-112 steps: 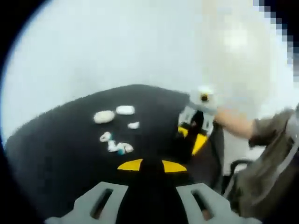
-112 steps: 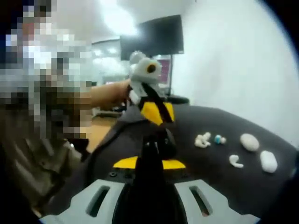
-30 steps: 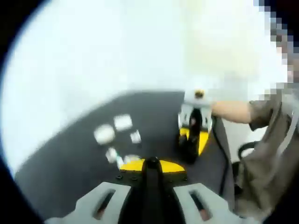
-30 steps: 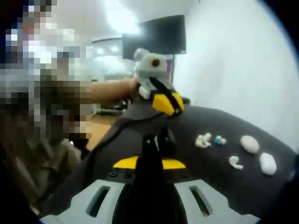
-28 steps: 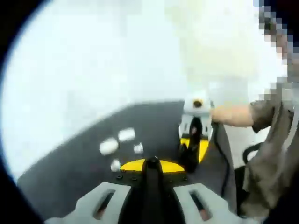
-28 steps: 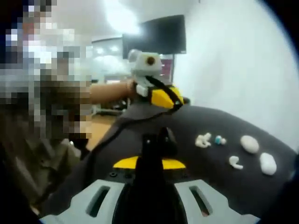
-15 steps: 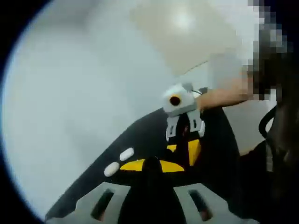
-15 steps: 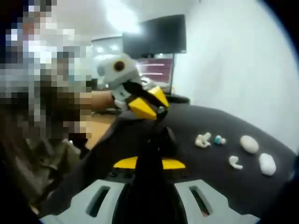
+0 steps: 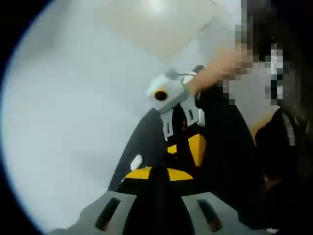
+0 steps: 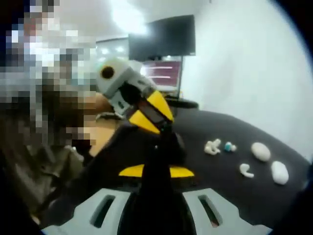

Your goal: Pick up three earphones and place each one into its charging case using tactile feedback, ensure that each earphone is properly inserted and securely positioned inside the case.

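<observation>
Your right gripper view: one curved white earphone (image 10: 247, 170) lies loose on the black matte table (image 10: 215, 186); beside it, two smooth oval white cases (image 10: 260, 151) (image 10: 279, 172) and a small white cluster (image 10: 213, 146) with a teal piece (image 10: 228, 146). Your right gripper (image 10: 156, 161) has its jaws pressed together, holding nothing. Your left gripper (image 9: 157, 172) is likewise closed, empty, raised off the table. White wall (image 10: 254, 68); dark monitor (image 10: 162, 36) behind.

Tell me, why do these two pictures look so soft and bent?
Left gripper view: smeared and washed out, the pale wall glaring. Right gripper view: steadier, the earphones readable, the ceiling light blown out. Both bulge from the fisheye lens.
</observation>
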`<state>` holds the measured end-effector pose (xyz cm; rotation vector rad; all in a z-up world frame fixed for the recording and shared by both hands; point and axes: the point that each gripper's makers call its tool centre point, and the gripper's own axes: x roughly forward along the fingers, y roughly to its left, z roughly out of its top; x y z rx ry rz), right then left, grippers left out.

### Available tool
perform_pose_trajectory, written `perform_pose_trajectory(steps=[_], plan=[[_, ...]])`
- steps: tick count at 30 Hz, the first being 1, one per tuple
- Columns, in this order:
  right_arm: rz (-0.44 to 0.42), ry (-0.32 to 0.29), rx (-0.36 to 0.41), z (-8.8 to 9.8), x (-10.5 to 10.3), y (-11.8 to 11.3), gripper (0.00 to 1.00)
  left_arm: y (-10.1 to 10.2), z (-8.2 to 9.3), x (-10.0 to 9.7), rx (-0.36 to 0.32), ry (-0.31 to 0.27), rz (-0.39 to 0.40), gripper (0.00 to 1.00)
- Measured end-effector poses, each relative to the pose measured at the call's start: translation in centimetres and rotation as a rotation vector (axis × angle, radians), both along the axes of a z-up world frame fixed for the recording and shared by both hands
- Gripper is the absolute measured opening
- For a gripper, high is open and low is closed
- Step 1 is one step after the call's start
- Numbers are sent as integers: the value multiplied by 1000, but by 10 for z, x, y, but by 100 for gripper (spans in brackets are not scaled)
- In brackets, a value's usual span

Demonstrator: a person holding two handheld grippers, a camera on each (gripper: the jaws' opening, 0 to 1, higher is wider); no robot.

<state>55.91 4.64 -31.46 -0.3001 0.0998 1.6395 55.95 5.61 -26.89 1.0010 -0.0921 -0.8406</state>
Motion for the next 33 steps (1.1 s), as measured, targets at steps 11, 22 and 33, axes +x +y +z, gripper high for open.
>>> perform_pose_trajectory(steps=[11,22,33], plan=[[0,-6,-3,-1,1,0,18,2,-9,-5,66,26,-23,7],[-2,-8,-6,-2,1,0,18,16,-5,-3,-25,108,-2,13],[-5,2,-8,-2,1,0,18,28,-23,10,-373,398,-14,21]])
